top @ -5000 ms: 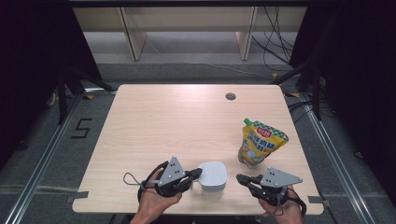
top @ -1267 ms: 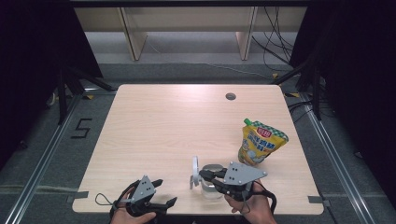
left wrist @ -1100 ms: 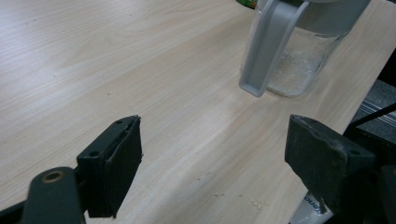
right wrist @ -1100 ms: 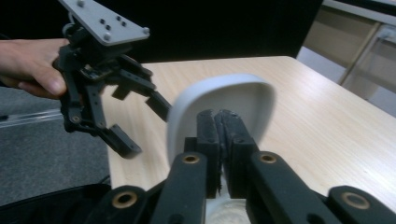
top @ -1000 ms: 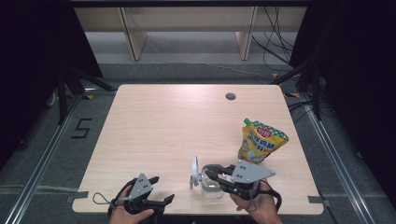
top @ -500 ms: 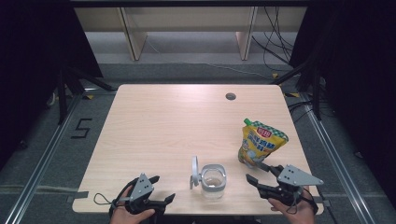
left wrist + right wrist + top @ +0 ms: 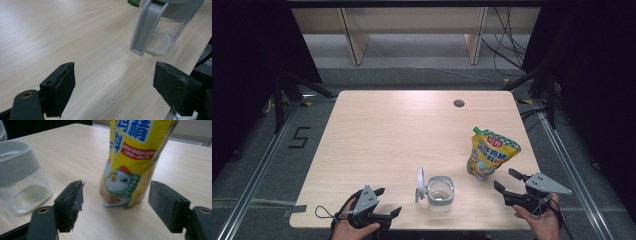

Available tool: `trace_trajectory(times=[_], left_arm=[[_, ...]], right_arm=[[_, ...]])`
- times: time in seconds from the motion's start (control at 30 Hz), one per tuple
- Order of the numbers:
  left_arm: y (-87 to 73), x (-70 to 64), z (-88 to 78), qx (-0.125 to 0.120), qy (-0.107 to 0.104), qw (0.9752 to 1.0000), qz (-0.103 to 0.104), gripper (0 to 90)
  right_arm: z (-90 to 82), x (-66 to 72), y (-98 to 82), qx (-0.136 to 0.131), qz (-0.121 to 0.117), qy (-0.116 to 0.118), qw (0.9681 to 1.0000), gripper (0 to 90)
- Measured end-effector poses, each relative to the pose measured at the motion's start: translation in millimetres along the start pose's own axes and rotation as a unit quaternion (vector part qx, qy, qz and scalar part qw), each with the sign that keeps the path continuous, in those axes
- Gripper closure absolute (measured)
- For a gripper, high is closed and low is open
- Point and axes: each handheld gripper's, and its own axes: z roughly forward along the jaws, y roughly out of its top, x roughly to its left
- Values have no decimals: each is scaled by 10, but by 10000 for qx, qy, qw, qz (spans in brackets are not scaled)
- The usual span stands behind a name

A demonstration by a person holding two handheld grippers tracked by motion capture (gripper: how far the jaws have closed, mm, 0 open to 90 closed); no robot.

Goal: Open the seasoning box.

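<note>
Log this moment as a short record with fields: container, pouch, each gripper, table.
container: clear jar with grey rim, lid flipped open and standing at its left, a few grains inside
pouch: yellow spouted pouch, upright, right of and behind the jar
left gripper: open, nothing between its jaws, apart from the jar
right gripper: jaws just opened, nothing between them, aimed at the pouch
table: light wood, loose grains by the left gripper

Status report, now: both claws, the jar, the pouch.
Left claw open, empty, near table edge. Right claw open, jaws just opened wider, nothing between, facing yellow pouch. Clear jar standing, lid flipped up. Nothing in the way.
</note>
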Motion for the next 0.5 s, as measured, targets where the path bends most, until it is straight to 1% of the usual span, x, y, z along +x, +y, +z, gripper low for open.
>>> trace_trajectory(times=[0.03, 0.07, 0.1, 0.13, 0.17, 0.2, 0.23, 0.27, 0.3, 0.33, 0.37, 0.4, 0.43, 0.47, 0.5], left_arm=[[0, 0, 0, 0, 0, 10000, 0, 175], [-1, -8, 5, -20, -26, 10000, -58, 175], [-9, -27, 15, -13, -10, 9998, -181, 175], [-9, -27, 15, -13, -10, 9998, -181, 175], [-3, -16, 16, 9, 8, 10000, -33, 175], [-3, -16, 16, 9, 8, 10000, -33, 176], [-2, -16, 24, -7, -5, 10000, -39, 175], [3, -8, 19, 39, 6, 10000, 15, 176], [3, -8, 19, 39, 6, 10000, 15, 175], [7, -7, 13, 1, -1, 10000, 20, 175], [6, -11, 11, -40, -10, 10000, -18, 175], [-2, -27, 17, -63, 7, 9998, -170, 175], [-2, -27, 17, -63, 7, 9998, -170, 176], [2, -20, 2, -13, 3, 9999, -100, 176], [-1, -24, 4, -40, 19, 9999, -109, 176]], right_arm=[[-3, 0, -1, -6, 114, -15, 9999, 256], [-3, 0, -1, -6, 114, -15, 9999, 256], [22, -59, -8, -86, -21, -28, 10000, 206], [22, -59, -8, -86, -21, -28, 10000, 206], [51, -77, -28, 23, 93, 25, 10000, 194], [51, -77, -28, 23, 93, 25, 10000, 194], [88, -94, -48, 104, 183, 35, 9998, 164], [113, -107, -60, 138, 233, 32, 9996, 161], [140, -144, -68, 81, 103, 25, 9999, 164], [150, -138, -79, 115, 193, 37, 9997, 162], [173, -156, -92, 130, 165, 16, 9998, 161], [190, -172, -99, 89, 87, 41, 9999, 162], [197, -168, -101, 94, 149, 48, 9998, 161], [213, -184, -105, 65, 25, 22, 10000, 160], [212, -155, -110, 147, 208, 32, 9997, 159]])
